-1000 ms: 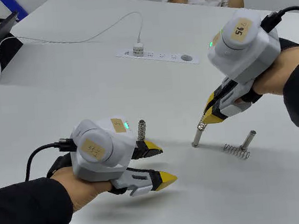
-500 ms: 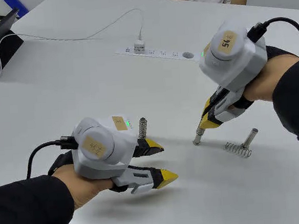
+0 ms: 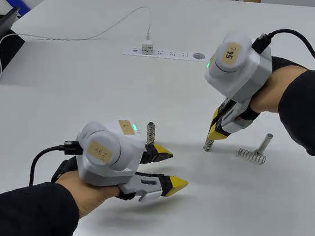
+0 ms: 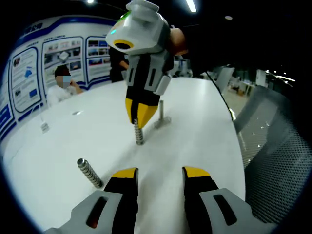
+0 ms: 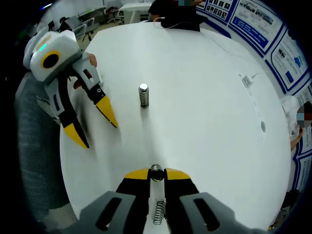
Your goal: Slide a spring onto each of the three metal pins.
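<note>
Head view: your right tongs [image 3: 215, 135] clamp a pin [image 5: 156, 170] upright on the bench [image 3: 89, 74], likely so its spring [image 4: 139, 132] settles; your left tongs [image 3: 173, 170] rest open, empty, beside a sprung pin [image 3: 150, 133].

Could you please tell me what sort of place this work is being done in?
Probably an office or lab meeting room: a large white table carrying a power strip, information posters along the wall, and office chairs beyond the table.

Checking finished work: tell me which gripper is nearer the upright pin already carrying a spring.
Left. The left gripper sits beside the upright pin; the right gripper is farther off, shut on a second pin.
</note>
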Motion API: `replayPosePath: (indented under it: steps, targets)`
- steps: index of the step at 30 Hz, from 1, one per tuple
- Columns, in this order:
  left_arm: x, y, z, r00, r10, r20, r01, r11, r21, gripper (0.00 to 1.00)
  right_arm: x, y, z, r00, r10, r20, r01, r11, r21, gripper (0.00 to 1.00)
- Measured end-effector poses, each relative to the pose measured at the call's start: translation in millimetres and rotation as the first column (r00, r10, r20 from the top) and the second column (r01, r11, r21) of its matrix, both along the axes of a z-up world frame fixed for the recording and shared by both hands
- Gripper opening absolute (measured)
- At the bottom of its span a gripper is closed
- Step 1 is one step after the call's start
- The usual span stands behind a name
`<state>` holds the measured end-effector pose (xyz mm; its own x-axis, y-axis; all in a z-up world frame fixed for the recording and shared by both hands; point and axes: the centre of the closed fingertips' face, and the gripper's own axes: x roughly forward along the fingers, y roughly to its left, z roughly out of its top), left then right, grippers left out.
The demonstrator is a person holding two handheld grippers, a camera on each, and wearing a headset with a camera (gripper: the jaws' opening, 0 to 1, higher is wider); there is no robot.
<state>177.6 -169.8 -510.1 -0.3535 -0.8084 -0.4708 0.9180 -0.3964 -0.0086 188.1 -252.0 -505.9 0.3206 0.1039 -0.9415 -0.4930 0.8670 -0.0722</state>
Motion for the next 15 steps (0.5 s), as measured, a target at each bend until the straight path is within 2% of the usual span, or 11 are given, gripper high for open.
replayPosePath:
  steps: [15]
  targets:
    - [1.9, -0.6, 1.6, 1.000, 0.004, 0.000, -0.004, 1.000, -0.002, 0.36, -3.0, 2.1, -9.7, 1.000, -0.003, -0.015, 0.003, 1.000, 0.008, 0.13]
